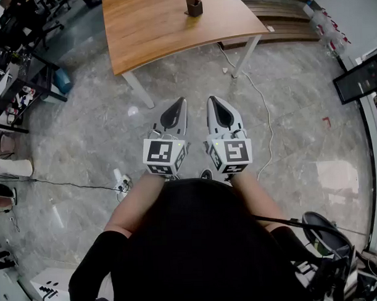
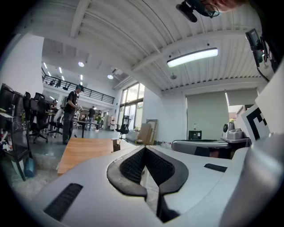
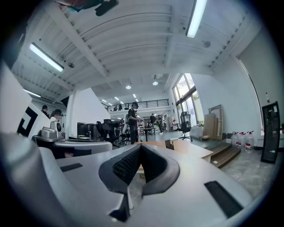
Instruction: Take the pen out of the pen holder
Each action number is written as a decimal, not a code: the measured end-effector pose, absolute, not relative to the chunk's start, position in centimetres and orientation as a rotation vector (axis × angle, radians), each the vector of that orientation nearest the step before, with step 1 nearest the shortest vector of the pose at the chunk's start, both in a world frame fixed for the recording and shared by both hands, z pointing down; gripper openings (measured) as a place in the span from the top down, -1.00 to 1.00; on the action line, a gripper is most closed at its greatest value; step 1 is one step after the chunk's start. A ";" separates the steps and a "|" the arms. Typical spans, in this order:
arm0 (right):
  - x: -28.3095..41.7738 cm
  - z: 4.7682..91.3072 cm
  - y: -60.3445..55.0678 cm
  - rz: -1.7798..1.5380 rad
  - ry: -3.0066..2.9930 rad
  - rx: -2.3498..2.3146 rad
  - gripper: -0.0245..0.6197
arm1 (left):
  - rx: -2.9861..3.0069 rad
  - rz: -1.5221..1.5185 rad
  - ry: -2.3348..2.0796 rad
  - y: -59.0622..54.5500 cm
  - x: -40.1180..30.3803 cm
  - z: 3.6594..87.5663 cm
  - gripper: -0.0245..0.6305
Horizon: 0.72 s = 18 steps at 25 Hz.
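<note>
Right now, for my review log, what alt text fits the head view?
Seen from above, a person stands on a grey stone floor holding the left gripper and right gripper side by side near the body, both shut and empty. Ahead, a wooden table carries a dark pen holder near its far edge.

Dark brown pen holder (image 1: 194, 4) on warm wood-grain tabletop (image 1: 159, 24) showing ahead of the jaws, pale grey left gripper (image 1: 180, 104) and right gripper (image 1: 211, 103) wearing black-and-white square markers (image 1: 161, 152), mottled grey floor (image 1: 286, 112) spreading beneath the jaws.
</note>
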State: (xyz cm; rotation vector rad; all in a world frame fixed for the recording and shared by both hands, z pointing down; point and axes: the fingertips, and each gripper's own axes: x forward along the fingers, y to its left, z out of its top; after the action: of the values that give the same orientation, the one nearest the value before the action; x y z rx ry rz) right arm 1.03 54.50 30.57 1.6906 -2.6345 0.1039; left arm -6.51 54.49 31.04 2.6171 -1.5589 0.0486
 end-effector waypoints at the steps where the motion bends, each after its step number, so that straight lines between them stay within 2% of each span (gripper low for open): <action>1: 1.2 30.6 54.5 0.103 -2.634 1.689 0.88 | 2.619 0.050 -1.557 54.5 -6.2 31.1 0.92; 18: 6.5 32.7 51.6 0.239 -2.702 1.624 0.88 | 2.504 0.051 -1.660 52.3 -2.8 33.6 0.93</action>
State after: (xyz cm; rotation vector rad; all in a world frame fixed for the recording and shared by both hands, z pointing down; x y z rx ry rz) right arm 6.47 51.57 32.66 1.6240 -2.7018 0.2388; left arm -2.77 52.26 33.56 2.5036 -1.6599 0.0515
